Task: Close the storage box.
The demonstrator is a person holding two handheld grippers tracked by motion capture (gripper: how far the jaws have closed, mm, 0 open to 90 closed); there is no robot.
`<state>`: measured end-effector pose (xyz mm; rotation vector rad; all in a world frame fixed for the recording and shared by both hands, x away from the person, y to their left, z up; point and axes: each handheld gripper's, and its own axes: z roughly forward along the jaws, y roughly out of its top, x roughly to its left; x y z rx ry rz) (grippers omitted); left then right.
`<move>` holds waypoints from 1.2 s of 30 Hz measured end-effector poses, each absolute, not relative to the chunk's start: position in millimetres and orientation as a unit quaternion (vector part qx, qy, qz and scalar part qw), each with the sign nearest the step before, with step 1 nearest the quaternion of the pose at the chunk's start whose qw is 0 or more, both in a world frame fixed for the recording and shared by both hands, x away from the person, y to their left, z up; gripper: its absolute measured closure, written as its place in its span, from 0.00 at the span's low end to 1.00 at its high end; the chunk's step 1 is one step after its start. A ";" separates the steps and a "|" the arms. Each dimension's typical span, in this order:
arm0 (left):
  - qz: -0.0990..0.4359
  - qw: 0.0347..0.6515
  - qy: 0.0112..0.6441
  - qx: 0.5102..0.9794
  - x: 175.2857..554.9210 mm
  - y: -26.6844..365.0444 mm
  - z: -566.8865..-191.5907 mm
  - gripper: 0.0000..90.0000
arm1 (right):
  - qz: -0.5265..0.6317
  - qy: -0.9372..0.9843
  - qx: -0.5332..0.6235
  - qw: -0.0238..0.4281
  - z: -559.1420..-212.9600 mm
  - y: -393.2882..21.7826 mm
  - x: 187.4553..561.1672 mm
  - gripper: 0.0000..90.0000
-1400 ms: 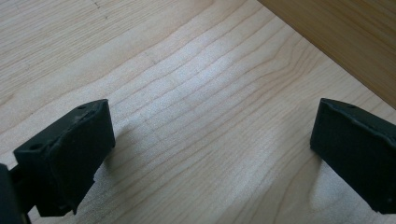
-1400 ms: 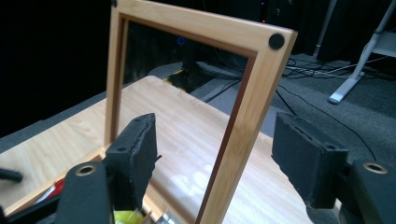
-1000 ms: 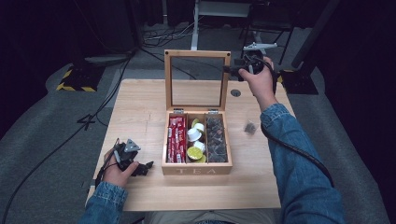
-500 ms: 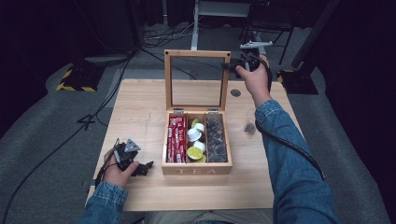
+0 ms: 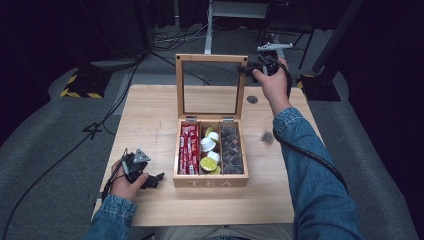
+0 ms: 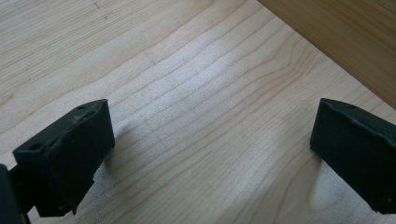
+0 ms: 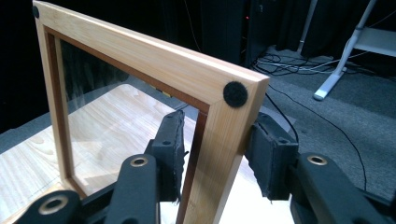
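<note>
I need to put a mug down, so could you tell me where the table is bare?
The table is bare left of the tea box, from the far edge to the left claw. The front strip is bare too. Right of the box is tighter: a small dark object and the person's right forearm.

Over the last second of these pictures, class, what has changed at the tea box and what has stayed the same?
The right gripper has just been closing its jaws around the right post of the upright glass lid; the post now sits between the pads, though whether they press on it is unclear. The lid stays upright, the tea box keeps its place, and the left gripper stays open low over the table.
</note>
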<state>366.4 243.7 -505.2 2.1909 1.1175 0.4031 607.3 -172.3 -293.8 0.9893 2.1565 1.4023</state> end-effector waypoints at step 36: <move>0.154 0.319 0.428 0.832 365.3 242.2 -505.2 0.00 | 0.476 0.814 0.260 0.206 -273.9 -185.6 496.4 0.71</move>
